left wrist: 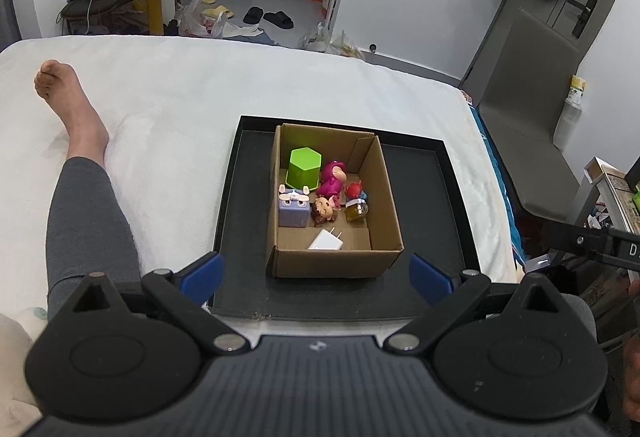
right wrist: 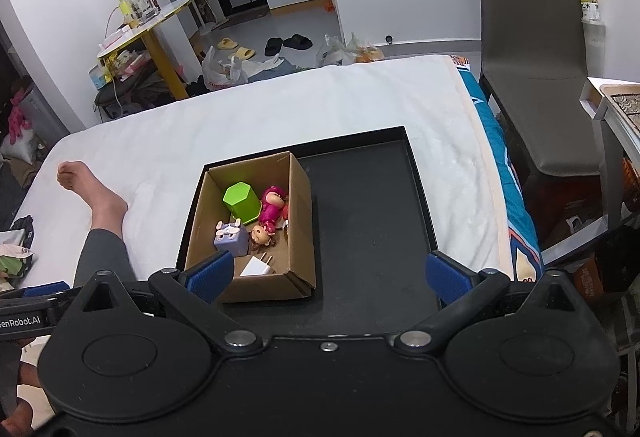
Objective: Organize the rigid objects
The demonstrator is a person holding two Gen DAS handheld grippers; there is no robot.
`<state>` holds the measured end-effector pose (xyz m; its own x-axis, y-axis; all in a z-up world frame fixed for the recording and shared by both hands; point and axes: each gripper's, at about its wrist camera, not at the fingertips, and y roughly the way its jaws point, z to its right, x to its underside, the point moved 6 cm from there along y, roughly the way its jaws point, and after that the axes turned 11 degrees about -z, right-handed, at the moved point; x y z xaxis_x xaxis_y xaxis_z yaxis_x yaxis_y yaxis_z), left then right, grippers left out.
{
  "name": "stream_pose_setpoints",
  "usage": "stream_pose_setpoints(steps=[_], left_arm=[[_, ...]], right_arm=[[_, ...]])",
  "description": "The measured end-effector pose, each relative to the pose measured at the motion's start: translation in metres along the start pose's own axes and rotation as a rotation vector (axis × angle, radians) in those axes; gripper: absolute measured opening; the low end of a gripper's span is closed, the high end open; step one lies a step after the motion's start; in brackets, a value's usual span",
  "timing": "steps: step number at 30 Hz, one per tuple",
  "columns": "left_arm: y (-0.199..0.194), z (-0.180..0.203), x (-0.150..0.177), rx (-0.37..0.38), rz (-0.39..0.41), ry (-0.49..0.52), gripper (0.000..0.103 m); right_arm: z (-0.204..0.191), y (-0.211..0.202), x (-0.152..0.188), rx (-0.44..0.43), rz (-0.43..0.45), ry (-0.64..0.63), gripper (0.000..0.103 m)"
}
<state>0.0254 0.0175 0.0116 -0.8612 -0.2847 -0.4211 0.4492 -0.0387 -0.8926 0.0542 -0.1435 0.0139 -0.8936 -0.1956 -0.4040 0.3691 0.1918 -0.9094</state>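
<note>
left gripper [left wrist: 316, 277]: wide open, empty, near box [left wrist: 380, 197] front | right gripper [right wrist: 328, 277]: wide open, empty, right of box | box: on tray [left wrist: 424, 189] | in box: green cup [left wrist: 305, 167], pink doll [left wrist: 332, 179], purple cube [left wrist: 294, 207], charger [left wrist: 326, 241] at front

The right tongs [right wrist: 329, 277] hung spread wide and empty above a black tray [right wrist: 372, 229] on the bed [right wrist: 280, 109]. At the tray's nine o'clock side sat a cardboard box [right wrist: 298, 233] holding a green cup [right wrist: 240, 203], a pink doll [right wrist: 272, 209], a purple cube toy [right wrist: 231, 239] and, at six o'clock, a white charger [right wrist: 257, 268].
</note>
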Motion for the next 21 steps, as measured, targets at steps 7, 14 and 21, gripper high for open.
stream_pose_setpoints(steps=[7,14,21], left_arm=[[-0.0003,-0.0012,0.0015,-0.004,0.003,0.004,0.099],[0.001,-0.0003,0.0031,-0.005,0.001,0.006,0.099],[0.0018,0.0002,0.0048,-0.007,-0.001,0.005,0.099]], right_arm=[[-0.0006,0.001,0.0001,0.001,-0.001,-0.003,0.103],[0.0008,0.0035,0.0006,0.005,-0.003,-0.007,0.103],[0.0004,0.0035,0.0021,0.006,-0.004,-0.007,0.103]])
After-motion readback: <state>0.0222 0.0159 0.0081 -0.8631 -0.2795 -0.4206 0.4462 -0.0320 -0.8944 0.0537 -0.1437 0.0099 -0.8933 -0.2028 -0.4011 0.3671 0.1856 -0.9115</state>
